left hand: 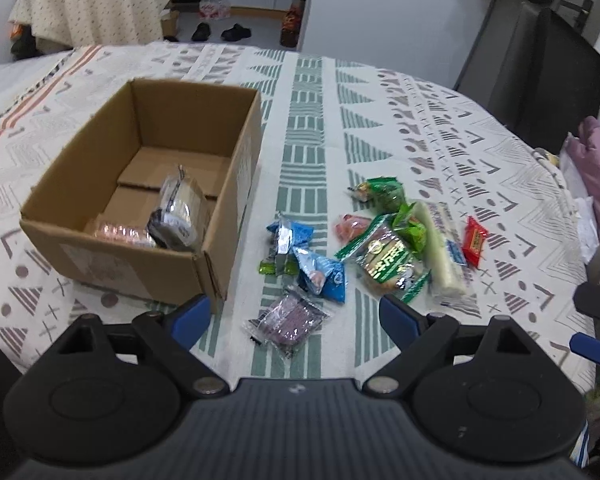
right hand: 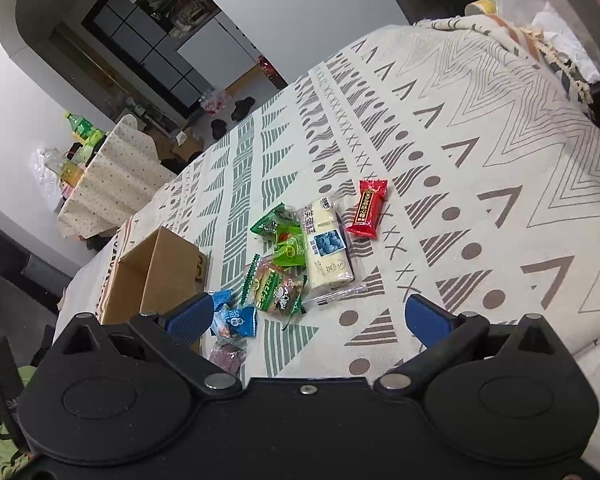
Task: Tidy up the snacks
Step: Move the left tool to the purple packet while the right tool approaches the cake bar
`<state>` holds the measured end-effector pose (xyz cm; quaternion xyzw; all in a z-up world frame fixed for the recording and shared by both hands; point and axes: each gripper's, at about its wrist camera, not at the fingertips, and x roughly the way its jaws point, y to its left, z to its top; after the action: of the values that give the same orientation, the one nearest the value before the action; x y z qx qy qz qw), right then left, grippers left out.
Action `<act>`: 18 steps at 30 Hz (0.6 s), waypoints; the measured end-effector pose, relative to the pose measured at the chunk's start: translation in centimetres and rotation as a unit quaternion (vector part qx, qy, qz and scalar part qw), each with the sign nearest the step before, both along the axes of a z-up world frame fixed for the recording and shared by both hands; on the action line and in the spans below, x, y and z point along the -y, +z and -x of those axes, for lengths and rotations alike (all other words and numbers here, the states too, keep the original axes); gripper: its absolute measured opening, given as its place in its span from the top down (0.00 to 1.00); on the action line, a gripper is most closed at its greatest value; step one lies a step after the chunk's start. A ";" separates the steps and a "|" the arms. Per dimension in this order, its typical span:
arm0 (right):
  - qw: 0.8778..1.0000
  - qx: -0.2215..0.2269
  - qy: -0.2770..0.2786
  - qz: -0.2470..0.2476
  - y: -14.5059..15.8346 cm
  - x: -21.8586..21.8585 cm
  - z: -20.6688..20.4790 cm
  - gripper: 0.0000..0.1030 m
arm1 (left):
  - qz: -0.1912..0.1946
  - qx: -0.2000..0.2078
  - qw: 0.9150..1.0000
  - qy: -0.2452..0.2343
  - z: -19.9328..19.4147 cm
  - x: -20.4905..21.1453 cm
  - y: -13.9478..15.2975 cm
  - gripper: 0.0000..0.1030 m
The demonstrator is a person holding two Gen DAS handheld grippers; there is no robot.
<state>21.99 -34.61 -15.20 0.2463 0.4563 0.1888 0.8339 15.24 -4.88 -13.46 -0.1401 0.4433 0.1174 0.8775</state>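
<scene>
An open cardboard box stands on the patterned tablecloth at the left, with a clear wrapped cake and a pink packet inside. To its right lie loose snacks: a purple packet, two blue packets, a green-edged bread pack, a white roll pack and a red bar. My left gripper is open and empty, just above the purple packet. My right gripper is open and empty, near the bread pack; the red bar and the box show there too.
The tablecloth runs to a rounded edge at right and front. A dark chair stands at the far right. A second covered table and shoes are on the floor beyond. My right gripper's blue tip shows at the right.
</scene>
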 end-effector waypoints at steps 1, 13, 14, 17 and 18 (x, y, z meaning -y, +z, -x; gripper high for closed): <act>1.000 -0.001 0.000 0.000 -0.1 0.0 -0.1 0.00 | 0.000 -0.002 1.000 0.004 0.0 0.0 -0.4 0.14; 1.000 -0.018 0.022 0.005 -2.5 -1.4 -2.9 0.09 | -0.022 -0.020 1.000 0.000 -1.4 -0.1 -3.7 0.25; 1.000 -0.023 0.020 0.005 -2.8 -1.4 -3.1 0.12 | -0.021 -0.021 1.000 -0.002 -1.5 0.0 -4.0 0.26; 0.999 -0.042 0.008 -0.001 -3.8 -0.8 -3.8 0.22 | -0.021 -0.030 0.999 -0.014 -2.2 0.5 -4.7 0.32; 0.999 -0.046 0.006 -0.006 -4.1 -0.7 -4.0 0.23 | -0.020 -0.033 0.999 -0.016 -2.4 0.6 -5.0 0.33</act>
<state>25.94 -33.89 -19.30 0.2568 0.4944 0.1846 0.8097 17.62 -5.48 -18.43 -0.1113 0.4715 0.1164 0.8670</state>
